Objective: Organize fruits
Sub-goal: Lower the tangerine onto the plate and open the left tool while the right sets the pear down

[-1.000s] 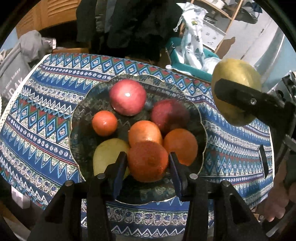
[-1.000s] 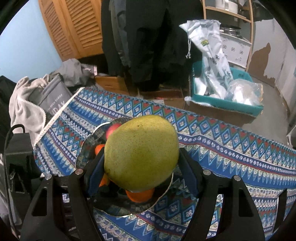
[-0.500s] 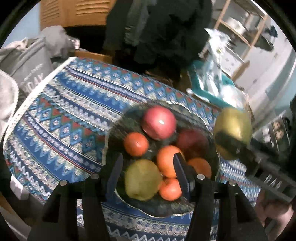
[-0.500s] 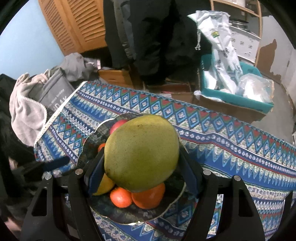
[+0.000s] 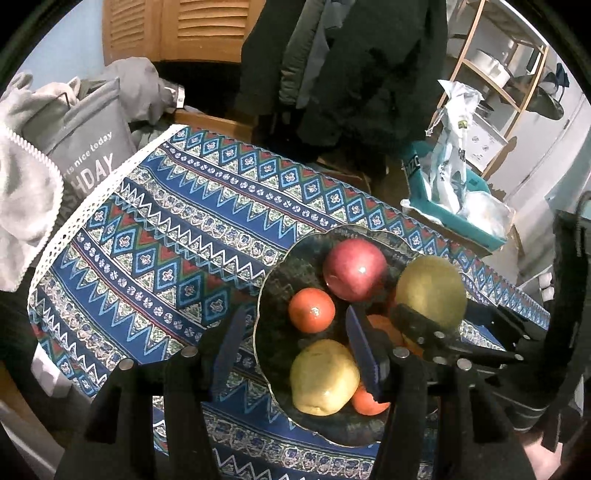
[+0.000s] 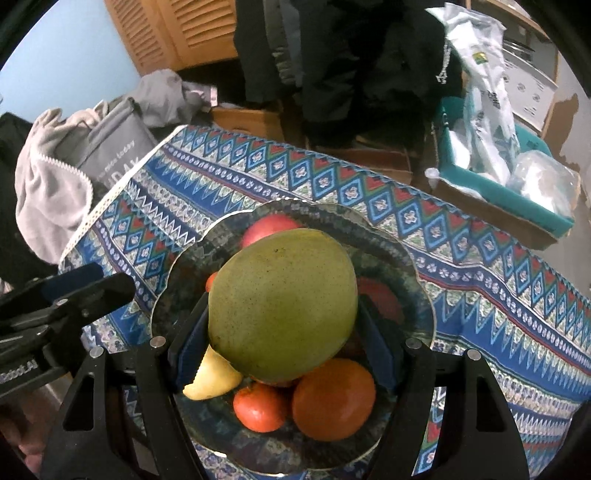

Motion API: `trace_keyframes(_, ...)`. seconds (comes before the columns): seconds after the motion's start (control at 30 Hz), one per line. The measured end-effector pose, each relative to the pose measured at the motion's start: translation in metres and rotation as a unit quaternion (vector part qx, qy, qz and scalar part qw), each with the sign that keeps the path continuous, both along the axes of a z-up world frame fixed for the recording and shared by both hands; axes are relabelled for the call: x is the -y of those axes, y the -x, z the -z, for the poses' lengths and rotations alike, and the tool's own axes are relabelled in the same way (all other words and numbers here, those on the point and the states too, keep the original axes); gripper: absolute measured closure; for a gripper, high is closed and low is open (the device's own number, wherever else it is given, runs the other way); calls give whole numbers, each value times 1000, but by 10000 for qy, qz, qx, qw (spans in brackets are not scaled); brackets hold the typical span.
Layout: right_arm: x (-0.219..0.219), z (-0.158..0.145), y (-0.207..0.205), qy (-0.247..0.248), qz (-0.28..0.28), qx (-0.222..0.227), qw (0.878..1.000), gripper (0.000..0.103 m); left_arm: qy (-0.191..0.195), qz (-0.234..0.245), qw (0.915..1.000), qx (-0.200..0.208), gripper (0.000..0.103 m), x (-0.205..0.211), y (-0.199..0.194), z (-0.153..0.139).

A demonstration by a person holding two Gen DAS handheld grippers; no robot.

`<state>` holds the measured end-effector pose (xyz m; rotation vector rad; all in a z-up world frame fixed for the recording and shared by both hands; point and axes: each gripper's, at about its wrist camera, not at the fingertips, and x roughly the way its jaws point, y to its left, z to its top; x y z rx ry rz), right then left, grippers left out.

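My counter (image 5: 155,236) wears a blue zigzag cloth with a white lace edge far off to the left of my left claw (image 5: 299,354), and beyond it hang dark coats (image 5: 354,66) before louvred wooden doors (image 5: 184,29), with a teal bin (image 6: 517,199) off to the right. My left claw is spread and holds nothing, straddling the near-left rim of the dark plate (image 5: 273,332), with bare cloth stretching ahead and left of it. My right claw (image 6: 280,332) pinches the green mango (image 6: 284,306) above the plate's heaped fruit, an orange (image 6: 332,398) just below it.
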<state>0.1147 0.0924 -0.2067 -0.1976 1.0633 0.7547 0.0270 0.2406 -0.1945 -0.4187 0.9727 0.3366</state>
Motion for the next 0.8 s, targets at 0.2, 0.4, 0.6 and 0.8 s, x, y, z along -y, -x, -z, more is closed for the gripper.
trace_keyframes(0.2,-5,14,-2,160,-71,-172,9997,28,-49,30,10000,0,44,1,0,-2)
trace_keyframes(0.4,0,6,0,39,-59,-98,9999,27,-87,61,9999,22,42,4,0,-6)
trace_keyframes(0.6,6,-12,1,-62,33,109,9999,25,-198,130,9997,72,40,10,2,-14)
trace_keyframes(0.8,22,-24,-1,-135,195,179,9996,25,-242,177,9995,113,38,15,3,-22)
